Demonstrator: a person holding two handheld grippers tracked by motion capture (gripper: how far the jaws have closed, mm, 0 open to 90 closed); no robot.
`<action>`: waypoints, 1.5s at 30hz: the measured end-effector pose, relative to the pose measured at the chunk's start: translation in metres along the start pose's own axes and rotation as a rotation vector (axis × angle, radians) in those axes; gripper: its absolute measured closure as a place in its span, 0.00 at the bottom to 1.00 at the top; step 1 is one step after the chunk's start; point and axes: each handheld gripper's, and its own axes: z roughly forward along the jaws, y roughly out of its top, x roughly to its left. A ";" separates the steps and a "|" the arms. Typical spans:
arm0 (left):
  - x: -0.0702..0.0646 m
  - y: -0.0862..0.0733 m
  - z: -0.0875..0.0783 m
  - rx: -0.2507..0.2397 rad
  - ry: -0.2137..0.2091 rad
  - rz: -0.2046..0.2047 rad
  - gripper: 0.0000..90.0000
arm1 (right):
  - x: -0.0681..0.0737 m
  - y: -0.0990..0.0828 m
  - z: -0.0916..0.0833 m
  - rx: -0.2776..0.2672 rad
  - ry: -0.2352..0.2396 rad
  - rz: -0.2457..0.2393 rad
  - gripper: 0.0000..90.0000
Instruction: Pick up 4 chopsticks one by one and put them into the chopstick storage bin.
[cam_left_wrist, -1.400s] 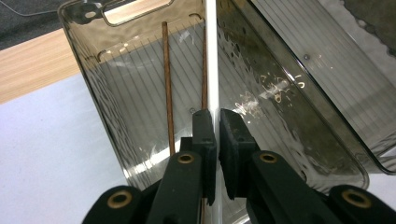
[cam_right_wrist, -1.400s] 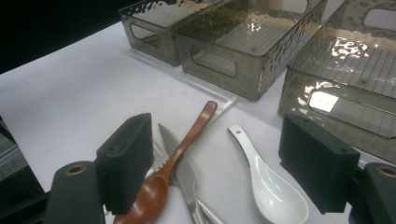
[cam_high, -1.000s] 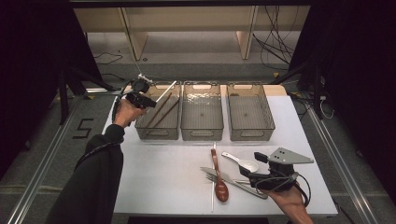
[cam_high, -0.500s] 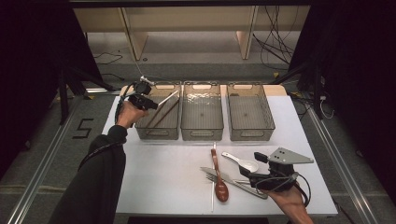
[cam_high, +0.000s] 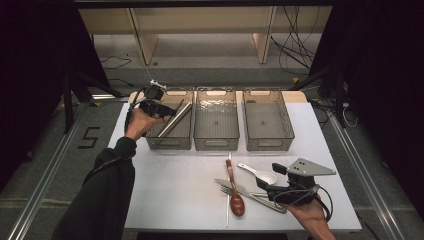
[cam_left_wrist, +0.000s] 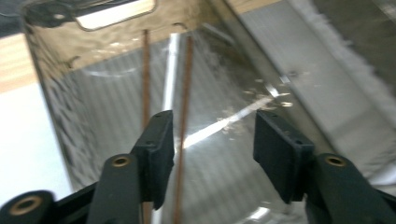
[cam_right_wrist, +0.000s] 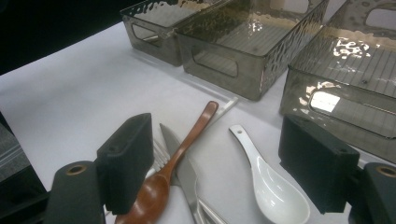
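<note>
My left gripper (cam_high: 169, 111) hovers over the left smoked-plastic bin (cam_high: 170, 145). Its jaws have just been opening, and in the left gripper view the left gripper (cam_left_wrist: 212, 127) stands open with nothing pressed between its pads. A pair of silver sticks (cam_high: 175, 120) leans slantwise inside that bin. Two thin brown chopsticks (cam_left_wrist: 186, 74) lie on its ribbed floor. At the front right my right gripper (cam_high: 267, 187) rests open and empty beside a wooden spoon (cam_high: 234, 192), a white spoon (cam_high: 260, 173) and a knife (cam_high: 226, 184).
A middle bin (cam_high: 216, 145) and a right bin (cam_high: 270, 145) stand side by side at the table's back. A fork (cam_high: 267, 201) lies under the knife, and a thin white stick (cam_high: 229, 162) lies by the wooden spoon (cam_right_wrist: 187, 140). The white spoon (cam_right_wrist: 268, 182) lies between the right jaws' tips.
The left gripper's jaws have opened. The silver sticks, held tilted up over the left bin before, now lean loose inside it. The right hand has not moved.
</note>
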 end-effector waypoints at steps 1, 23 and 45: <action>-0.004 -0.001 -0.002 0.004 -0.007 -0.001 0.45 | 0.000 0.000 0.000 0.001 -0.001 0.000 0.30; -0.091 -0.070 -0.038 0.011 -0.085 0.071 0.27 | 0.001 0.000 0.001 0.008 -0.003 -0.005 0.30; -0.171 -0.129 -0.024 0.096 -0.180 0.142 0.18 | 0.002 0.000 0.001 0.008 -0.005 -0.010 0.30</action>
